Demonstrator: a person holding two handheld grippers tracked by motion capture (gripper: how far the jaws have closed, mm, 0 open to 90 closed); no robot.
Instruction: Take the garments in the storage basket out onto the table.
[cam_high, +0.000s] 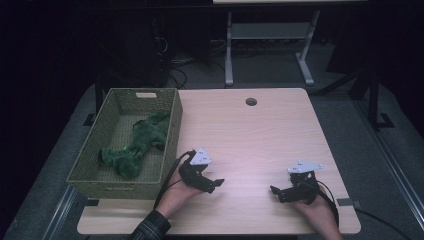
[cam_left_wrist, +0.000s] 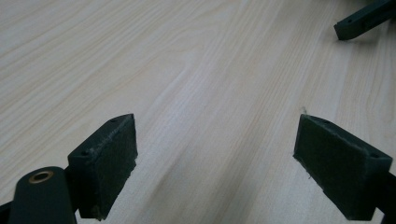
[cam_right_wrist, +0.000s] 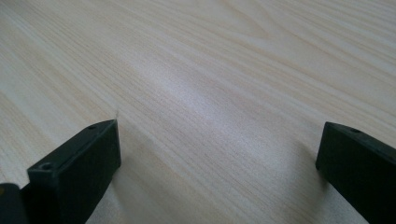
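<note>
Basket (cam_high: 172, 131): one; green cloth (cam_high: 136, 144): one.

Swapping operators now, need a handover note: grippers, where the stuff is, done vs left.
Left gripper: open, holding nothing, low over the table beside the basket.
Right gripper: open, holding nothing, at the near right of the table.
Green cloth: lies crumpled inside the woven basket at the table's left edge.
Done: cloth appears to be put away.
Left: likely nothing, unless the cloth is to come out.

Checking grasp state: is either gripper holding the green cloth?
No; the green cloth lies inside the woven basket, and both grippers rest open on the table.
</note>
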